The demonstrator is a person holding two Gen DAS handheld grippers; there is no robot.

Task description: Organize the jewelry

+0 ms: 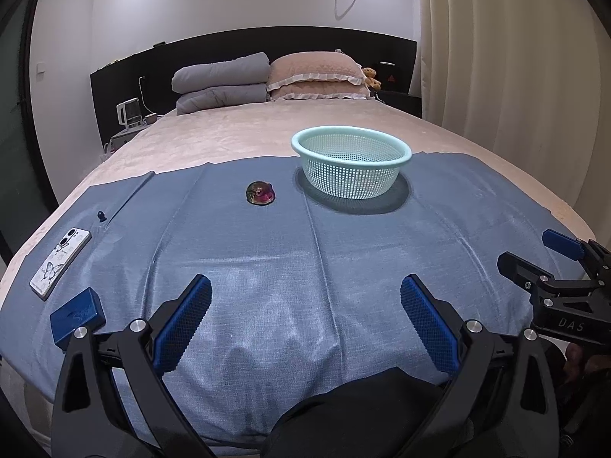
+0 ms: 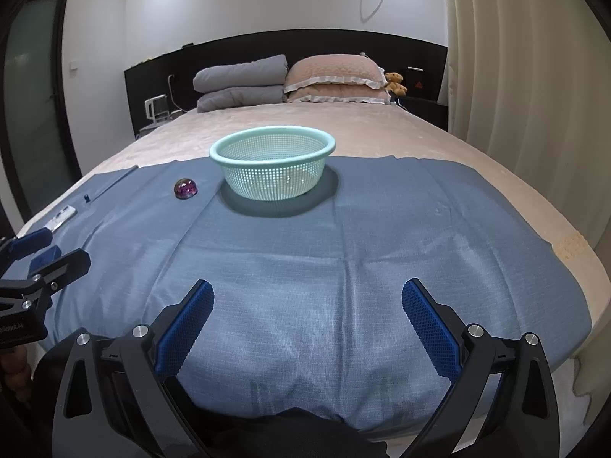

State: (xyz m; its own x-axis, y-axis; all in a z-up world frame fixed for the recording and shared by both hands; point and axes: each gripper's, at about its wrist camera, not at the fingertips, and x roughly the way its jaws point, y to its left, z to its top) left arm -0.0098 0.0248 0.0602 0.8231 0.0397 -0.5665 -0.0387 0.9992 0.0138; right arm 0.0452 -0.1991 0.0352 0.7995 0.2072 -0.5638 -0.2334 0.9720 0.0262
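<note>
Claws wide over a blue cloth on the bed.
Left claw [image 1: 305, 320] and right claw [image 2: 307, 324] both gape, holding nothing, low above the blue cloth [image 1: 267, 267]. A purple-green jewel [image 1: 260, 192] lies on the cloth just left of the mint mesh basket [image 1: 351, 139], apart from it; a phone [image 1: 61, 263] rests at the cloth's left edge.

A small domed jewel [image 1: 260, 192], glossy with purple-red and greenish tints, lies flat side down on the blue cloth [image 1: 267, 267], toward its far edge. Just right of it, apart and not touching, stands a pale mint-green perforated plastic basket [image 1: 351, 164], round, upright, mouth open upward. It sits at the cloth's far edge, and its inside looks bare through the mesh.
</note>
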